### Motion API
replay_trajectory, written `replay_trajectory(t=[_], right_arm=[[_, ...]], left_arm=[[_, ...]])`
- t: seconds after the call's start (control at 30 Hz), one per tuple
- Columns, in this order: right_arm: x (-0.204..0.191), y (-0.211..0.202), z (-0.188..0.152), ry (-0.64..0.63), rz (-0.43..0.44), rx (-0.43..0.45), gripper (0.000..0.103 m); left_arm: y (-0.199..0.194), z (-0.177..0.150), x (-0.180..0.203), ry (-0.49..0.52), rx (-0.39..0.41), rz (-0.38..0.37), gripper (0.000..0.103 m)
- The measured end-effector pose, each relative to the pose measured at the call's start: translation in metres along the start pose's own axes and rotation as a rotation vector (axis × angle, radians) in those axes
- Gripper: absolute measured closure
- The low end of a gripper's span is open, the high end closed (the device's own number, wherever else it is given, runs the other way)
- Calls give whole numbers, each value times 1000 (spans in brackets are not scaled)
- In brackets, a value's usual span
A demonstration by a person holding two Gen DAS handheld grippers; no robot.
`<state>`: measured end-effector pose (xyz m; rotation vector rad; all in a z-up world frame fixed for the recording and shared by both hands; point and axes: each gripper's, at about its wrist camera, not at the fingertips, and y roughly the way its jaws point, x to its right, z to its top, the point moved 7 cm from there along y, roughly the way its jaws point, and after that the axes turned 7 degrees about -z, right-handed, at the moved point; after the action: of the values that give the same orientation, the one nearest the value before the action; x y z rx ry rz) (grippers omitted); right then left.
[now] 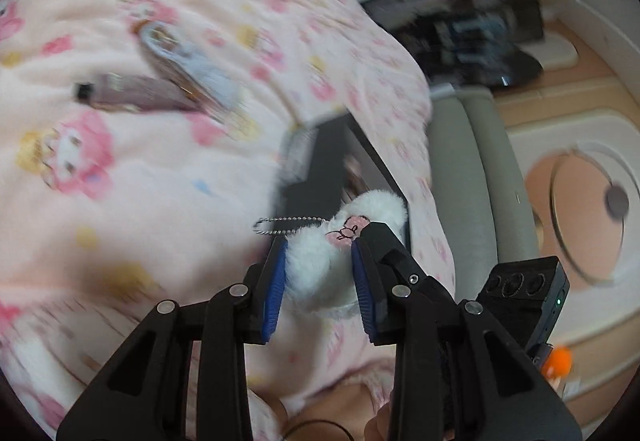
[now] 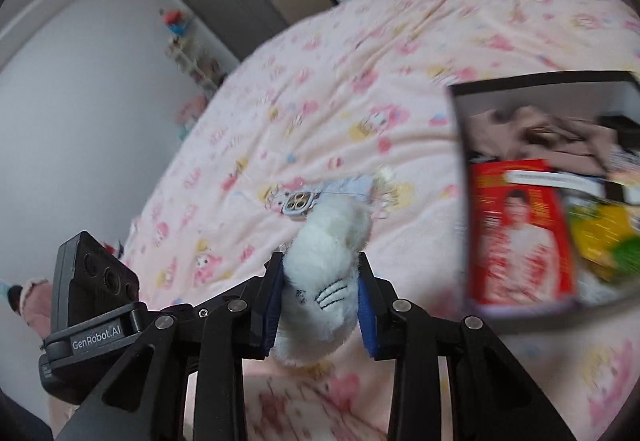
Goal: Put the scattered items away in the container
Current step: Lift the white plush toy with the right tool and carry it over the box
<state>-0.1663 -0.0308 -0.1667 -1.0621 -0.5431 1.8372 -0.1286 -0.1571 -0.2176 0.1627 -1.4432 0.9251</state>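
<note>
My left gripper [image 1: 320, 253] is shut on a white plush keychain [image 1: 316, 269] with a pink embroidered bow and a ball chain, held above the pink bedspread [image 1: 120, 181]. My right gripper [image 2: 320, 273] is shut on a white plush toy [image 2: 324, 261] with stitched black whiskers. The dark-rimmed container [image 2: 520, 81] stands on the bed at the right of the right wrist view and holds a red booklet [image 2: 520, 237], a yellow-green packet and brown cloth. A phone in a light blue case [image 2: 298, 203] lies on the bed beyond the right gripper; it also shows in the left wrist view [image 1: 188, 61], next to a mauve tube [image 1: 132, 97].
The dark container edge [image 1: 320, 169] shows just beyond the left gripper. Past the bed edge are a grey cushion [image 1: 480, 181], a patterned floor mat and dark clutter. The right wrist view shows white walls, a grey door and shelves with toys.
</note>
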Motion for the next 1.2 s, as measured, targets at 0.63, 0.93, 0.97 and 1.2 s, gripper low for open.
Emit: replay_trajectory(t=[0.63, 0.93, 0.97, 1.2], right_arm=[[215, -30, -99, 346, -91, -95, 73], [208, -25, -92, 300, -69, -78, 73], [210, -27, -90, 311, -75, -59, 73], [214, -41, -88, 272, -138, -44, 73]], left_arm=[[174, -122, -5, 273, -395, 149, 72], [174, -115, -14, 242, -370, 171, 72], [174, -115, -15, 239, -371, 173, 72], [175, -114, -17, 242, -374, 187, 72]])
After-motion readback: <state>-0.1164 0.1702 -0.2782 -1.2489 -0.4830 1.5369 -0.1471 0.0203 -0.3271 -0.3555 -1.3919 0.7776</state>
